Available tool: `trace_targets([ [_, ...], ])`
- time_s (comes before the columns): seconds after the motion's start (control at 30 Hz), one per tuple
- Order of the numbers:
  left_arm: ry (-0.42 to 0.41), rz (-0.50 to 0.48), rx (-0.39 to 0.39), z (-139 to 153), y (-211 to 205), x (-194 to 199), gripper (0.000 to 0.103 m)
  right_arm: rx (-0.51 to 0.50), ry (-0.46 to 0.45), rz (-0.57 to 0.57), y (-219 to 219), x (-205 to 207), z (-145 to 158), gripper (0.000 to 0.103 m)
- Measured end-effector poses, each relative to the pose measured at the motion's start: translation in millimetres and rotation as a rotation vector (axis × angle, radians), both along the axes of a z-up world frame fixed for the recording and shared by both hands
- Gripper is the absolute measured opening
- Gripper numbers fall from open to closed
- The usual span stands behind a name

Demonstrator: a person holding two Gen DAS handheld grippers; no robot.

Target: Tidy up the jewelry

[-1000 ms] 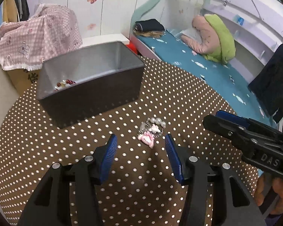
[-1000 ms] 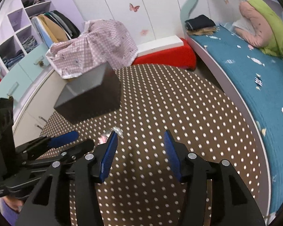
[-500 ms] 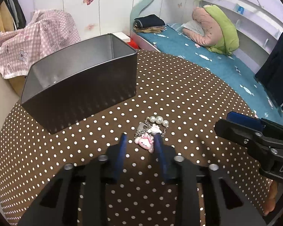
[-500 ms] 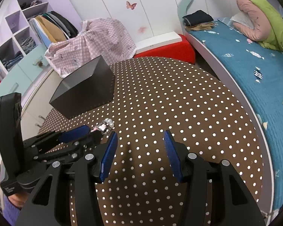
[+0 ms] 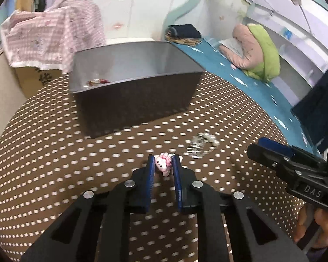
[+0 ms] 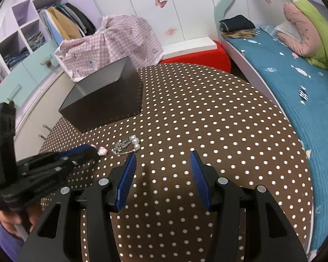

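A small pink cat charm (image 5: 162, 164) sits between the blue pads of my left gripper (image 5: 163, 163). The jaws are closing and the pads press on the charm's sides. In the right wrist view the left gripper (image 6: 96, 151) shows at the left, with the charm (image 6: 102, 151) poking out of its tip. A pearl and silver chain bracelet (image 5: 202, 145) (image 6: 126, 145) lies on the dotted tablecloth just right of the charm. My right gripper (image 6: 163, 159) (image 5: 271, 150) hovers open over the cloth, nothing between its fingers.
An open dark grey box (image 5: 137, 100) (image 6: 102, 100) stands at the far side of the round brown dotted table (image 6: 207, 120), with red and silver jewelry (image 5: 96, 81) inside. A blue bed (image 6: 295, 83) runs along the right. A pink checked cloth (image 6: 111, 43) lies behind the box.
The left jaws closed from wide apart onto the pink cat charm. The charm now sits left of the pearl bracelet, apart from it. The right gripper stayed open and hardly shifted.
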State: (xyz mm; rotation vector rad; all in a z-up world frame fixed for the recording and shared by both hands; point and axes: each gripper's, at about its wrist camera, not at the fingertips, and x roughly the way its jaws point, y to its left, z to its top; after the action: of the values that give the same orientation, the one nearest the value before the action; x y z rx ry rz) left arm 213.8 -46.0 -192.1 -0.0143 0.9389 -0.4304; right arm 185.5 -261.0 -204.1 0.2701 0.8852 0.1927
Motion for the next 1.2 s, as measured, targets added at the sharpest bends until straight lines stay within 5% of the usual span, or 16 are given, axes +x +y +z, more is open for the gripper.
trace_targets([
  [0.4,0.008,0.075,-0.024,2,47,-1,0.015,-0.164,0.006,0.075,50,31,-6,0.049],
  [0.57,0.005,0.080,-0.028,4,51,-1,0.015,-0.222,0.007,0.093,60,39,-9,0.036],
  [0.67,0.009,0.085,-0.036,4,54,2,0.015,-0.252,0.007,0.121,66,41,-9,0.021],
  [0.73,0.009,0.086,-0.036,5,54,2,0.015,-0.234,0.018,0.141,65,42,-8,0.009],
  [1.2,-0.057,0.036,-0.078,44,49,3,0.015,-0.143,-0.106,0.157,56,27,64,0.009],
])
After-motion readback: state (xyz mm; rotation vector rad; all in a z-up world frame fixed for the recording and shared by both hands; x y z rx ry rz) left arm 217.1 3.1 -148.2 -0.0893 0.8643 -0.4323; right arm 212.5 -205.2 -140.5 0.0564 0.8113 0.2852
